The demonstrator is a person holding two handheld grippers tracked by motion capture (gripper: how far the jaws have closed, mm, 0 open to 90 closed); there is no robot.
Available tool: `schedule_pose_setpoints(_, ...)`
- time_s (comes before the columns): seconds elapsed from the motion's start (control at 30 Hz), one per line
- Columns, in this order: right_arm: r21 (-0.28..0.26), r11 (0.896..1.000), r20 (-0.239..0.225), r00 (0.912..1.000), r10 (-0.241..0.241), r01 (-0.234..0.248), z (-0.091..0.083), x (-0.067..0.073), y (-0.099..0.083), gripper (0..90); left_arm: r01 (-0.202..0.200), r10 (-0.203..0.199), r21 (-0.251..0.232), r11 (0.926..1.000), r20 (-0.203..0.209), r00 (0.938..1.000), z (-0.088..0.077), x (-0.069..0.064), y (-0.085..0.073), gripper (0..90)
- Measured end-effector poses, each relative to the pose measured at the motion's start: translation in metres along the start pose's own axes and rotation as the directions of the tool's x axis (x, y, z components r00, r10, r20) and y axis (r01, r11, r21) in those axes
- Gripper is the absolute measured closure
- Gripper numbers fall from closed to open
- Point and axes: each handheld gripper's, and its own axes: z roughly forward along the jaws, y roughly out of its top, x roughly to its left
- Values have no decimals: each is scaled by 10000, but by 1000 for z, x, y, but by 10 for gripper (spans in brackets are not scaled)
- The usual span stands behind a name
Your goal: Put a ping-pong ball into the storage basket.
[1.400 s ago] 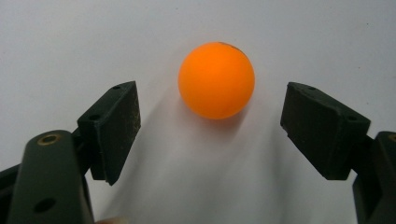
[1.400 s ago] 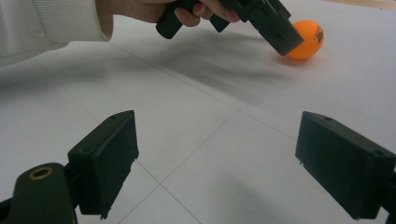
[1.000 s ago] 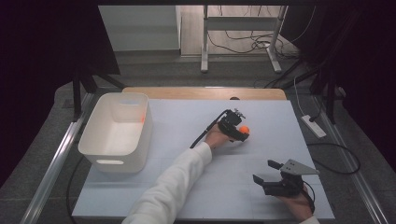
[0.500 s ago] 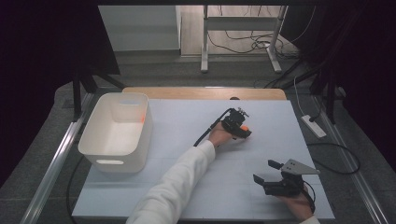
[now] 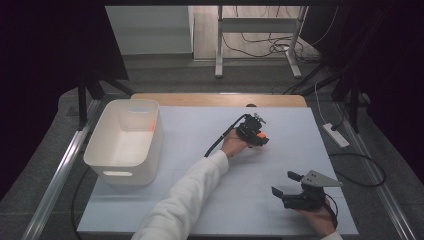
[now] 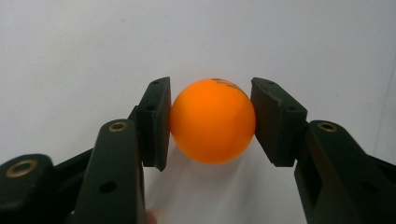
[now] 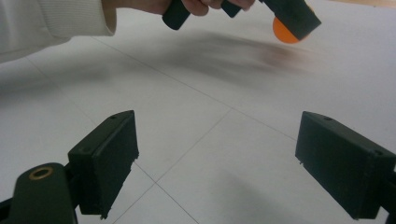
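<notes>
A: White table sheet, wood edge strip at the far side, dark floor all around. White bin sits at the left edge.

B: Left gripper?

A: Far-centre of the sheet, reached across by a white sleeve. Its 2 jaws are clamped on the orange ball, 1 pad on each side, contact visible in the left gripper view. Ball sits just over the sheet; can't tell if it touches.

B: Change vs 1.0 s ago?

A: Small. Left gripper has shifted slightly toward the far edge. Ball was in its jaws then too. Right gripper and bin unmoved.

B: Right gripper?

A: Near-right corner, jaws spread wide, nothing between them, bare sheet below in the right gripper view. From there the ball shows under the left gripper's jaw tip.

B: Room to move?

A: Open sheet between bin and left gripper, and between the 2 grippers. Right gripper sits near the sheet's near and right edges. Power strip lies on the floor just off the right edge.
</notes>
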Motion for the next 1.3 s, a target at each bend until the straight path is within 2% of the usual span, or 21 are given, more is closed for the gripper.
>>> schedule_pose_setpoints(0.57,61,10000,88,10000,-12,11,1,0,0,132,51,-50,-237,9997,47,10000,-25,-1,-10,509)
schedule_pose_setpoints(0.9,69,10000,97,9999,-53,53,1,0,0,132,29,-25,-392,9992,112,9999,-34,-4,-12,508)
schedule_pose_setpoints(1.3,68,9999,99,9999,-91,90,1,0,0,132,245,-235,-666,9975,163,9996,-47,-1,-24,508)
